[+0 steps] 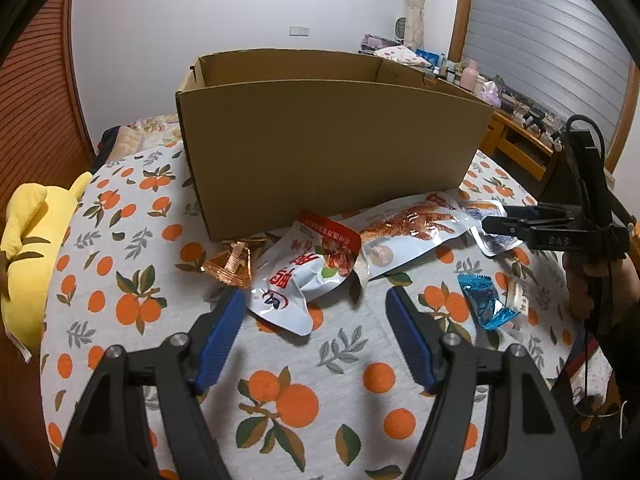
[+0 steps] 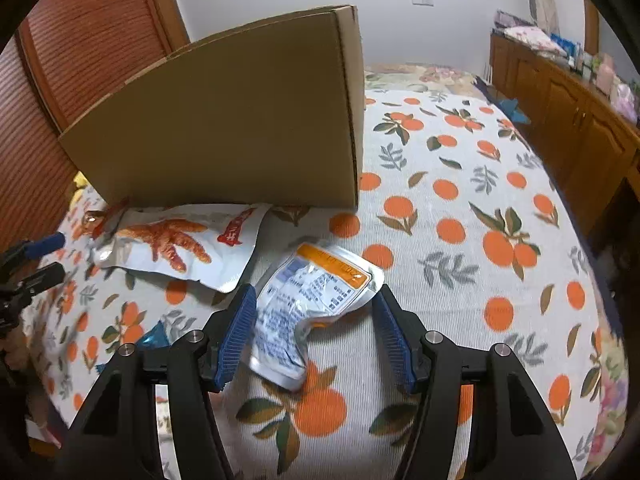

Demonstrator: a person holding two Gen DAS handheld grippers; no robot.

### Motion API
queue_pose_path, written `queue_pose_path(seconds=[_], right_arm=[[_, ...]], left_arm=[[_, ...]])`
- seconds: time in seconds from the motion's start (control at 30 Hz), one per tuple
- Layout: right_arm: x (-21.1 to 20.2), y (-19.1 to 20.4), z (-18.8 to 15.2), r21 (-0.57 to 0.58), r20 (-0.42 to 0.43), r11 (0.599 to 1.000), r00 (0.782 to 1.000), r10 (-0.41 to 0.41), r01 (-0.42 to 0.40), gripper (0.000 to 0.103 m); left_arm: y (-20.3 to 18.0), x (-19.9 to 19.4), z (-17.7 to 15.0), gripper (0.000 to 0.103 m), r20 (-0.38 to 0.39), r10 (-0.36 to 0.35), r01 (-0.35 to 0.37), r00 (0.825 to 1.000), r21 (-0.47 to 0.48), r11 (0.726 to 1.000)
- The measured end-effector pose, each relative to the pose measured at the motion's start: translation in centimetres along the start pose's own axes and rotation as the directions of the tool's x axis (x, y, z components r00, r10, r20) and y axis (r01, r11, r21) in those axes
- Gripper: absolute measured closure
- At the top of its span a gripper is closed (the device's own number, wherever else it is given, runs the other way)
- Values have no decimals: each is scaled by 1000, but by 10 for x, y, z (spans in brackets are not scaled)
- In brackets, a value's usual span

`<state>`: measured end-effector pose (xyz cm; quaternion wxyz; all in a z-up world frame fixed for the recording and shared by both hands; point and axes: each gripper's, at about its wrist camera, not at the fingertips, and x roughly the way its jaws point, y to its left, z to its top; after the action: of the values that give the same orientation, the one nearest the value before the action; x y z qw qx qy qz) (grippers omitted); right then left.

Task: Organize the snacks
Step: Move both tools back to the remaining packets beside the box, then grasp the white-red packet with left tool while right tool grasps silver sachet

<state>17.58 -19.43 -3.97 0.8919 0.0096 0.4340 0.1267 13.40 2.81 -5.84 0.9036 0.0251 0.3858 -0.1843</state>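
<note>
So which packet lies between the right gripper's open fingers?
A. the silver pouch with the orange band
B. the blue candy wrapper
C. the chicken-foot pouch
A: in the right wrist view the silver pouch with the orange band lies between the right gripper's blue pads, unpinched.

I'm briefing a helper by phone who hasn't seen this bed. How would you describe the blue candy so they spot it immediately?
Start at the big open cardboard box standing on the orange-print bedspread. Snack pouches lie along its front; nearer the camera and to their right lies the blue candy. It is the only small shiny blue twist-wrapped piece, with a small white packet right beside it.
</note>
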Motion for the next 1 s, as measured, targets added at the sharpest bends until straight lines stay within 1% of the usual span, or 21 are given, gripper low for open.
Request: queue_pose_path(seconds=[0.1, 0.23, 0.4, 0.47, 0.53, 0.6, 0.67, 0.8, 0.9, 1.0], right_arm=[[1, 7, -2, -42, 8, 998, 999, -36, 36, 41], [1, 6, -4, -37, 10, 999, 1000, -29, 29, 41], [2, 9, -5, -50, 12, 998, 999, -47, 47, 40], [1, 10, -5, -55, 12, 997, 999, -50, 51, 40], [1, 8, -5, -51, 12, 998, 999, -45, 45, 40], [1, 9, -5, -50, 13, 998, 999, -44, 45, 40], [2, 9, -5, -52, 12, 997, 999, -48, 48, 40], [1, 10, -6, -54, 13, 997, 999, -49, 50, 40], [1, 9, -5, -55, 12, 997, 999, -51, 51, 40], [2, 9, -6, -55, 12, 997, 999, -50, 51, 40]], left_arm=[[-1, 0, 0, 45, -2, -2, 2, 1000, 16, 1000], [-6, 0, 3, 52, 7, -8, 7, 1000, 47, 999], [-15, 10, 13, 53, -8, -10, 10, 1000, 84, 996], [-18, 17, 18, 50, -22, 0, 3, 1000, 107, 994], [-18, 25, 21, 44, -35, 14, -10, 999, 122, 993], [-14, 34, 23, 40, -65, 21, -13, 998, 118, 993], [-11, 43, 22, 39, -105, 9, 2, 994, 110, 994], [-7, 53, 18, 35, -144, 21, -5, 989, 115, 993], [-8, 55, 15, 34, -143, 21, -1, 990, 140, 990], [-8, 57, 16, 33, -140, 17, 3, 990, 138, 990]])
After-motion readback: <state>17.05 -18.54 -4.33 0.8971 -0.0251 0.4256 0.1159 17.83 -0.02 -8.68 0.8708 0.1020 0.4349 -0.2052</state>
